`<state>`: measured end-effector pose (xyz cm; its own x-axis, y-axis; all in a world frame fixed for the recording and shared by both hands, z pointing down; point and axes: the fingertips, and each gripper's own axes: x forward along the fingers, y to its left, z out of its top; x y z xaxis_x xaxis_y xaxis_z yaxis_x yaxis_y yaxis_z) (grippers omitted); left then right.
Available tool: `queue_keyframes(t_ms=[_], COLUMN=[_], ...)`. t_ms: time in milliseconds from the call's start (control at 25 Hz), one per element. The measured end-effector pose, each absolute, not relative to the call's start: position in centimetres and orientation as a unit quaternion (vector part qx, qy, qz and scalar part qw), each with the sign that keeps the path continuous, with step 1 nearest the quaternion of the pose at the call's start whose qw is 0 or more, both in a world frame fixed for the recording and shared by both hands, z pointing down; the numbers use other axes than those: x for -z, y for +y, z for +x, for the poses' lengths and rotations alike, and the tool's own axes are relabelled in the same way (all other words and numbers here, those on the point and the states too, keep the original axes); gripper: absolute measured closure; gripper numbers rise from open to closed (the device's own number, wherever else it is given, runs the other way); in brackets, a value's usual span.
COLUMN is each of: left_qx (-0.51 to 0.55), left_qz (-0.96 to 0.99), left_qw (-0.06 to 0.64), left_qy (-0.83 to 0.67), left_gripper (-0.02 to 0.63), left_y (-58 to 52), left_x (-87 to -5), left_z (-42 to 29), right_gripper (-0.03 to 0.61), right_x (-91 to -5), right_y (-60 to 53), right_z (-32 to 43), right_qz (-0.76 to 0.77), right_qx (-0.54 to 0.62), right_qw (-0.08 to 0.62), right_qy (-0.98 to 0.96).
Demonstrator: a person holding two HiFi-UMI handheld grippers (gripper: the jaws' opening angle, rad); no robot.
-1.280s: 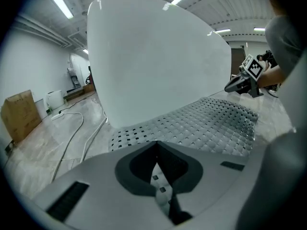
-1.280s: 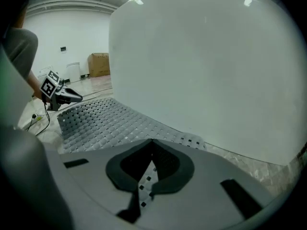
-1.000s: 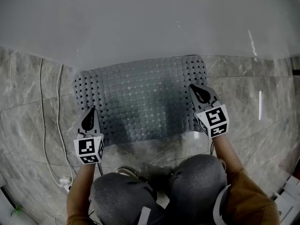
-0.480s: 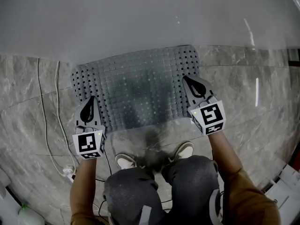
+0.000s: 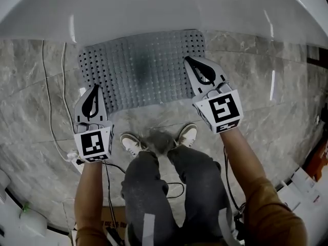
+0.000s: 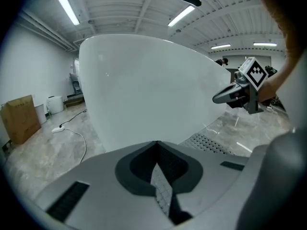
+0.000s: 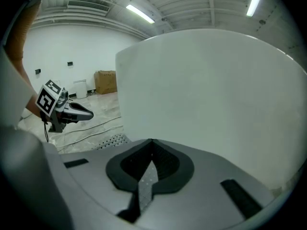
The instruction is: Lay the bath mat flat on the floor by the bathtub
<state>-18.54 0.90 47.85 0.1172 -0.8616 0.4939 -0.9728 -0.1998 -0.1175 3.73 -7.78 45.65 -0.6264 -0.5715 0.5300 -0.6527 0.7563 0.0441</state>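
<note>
- Seen from above, a grey perforated bath mat [image 5: 146, 65] lies flat on the marble floor [image 5: 31, 117], its far edge along the base of a white bathtub [image 5: 154, 6].
- A person stands at the mat's near edge, shoes [image 5: 132, 143] just off it.
- The left gripper [image 5: 94, 92] is held in the air over the mat's near left corner, jaws closed, nothing between them.
- The right gripper [image 5: 196, 68] is held over the mat's right side, jaws likewise closed and empty.
- A white cable [image 5: 47, 96] trails on the floor to the left.
</note>
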Motion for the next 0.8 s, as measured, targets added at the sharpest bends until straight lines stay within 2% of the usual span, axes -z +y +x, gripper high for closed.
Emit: queue_keyframes(t_ms=[320,800], left_qx=[-0.23,-0.211], left_qz=[0.731,0.753], left_qw=[0.123,0.097], left_qy=[-0.63,-0.615], left_gripper=[0.611,0.611], left_y=[2.6,3.4], left_x=[-38.5,-25.5], left_z=[-16.6,-12.5], right_gripper=[0.574,0.574], right_x=[-36.5,-23.5], right_y=[-5.8,-2.9], right_z=[5.9,7.5], right_qz=[0.343,0.36], right_qx=[-0.075,-0.109], right_qw=[0.28,0.253], right_qy=[-0.893,-0.891])
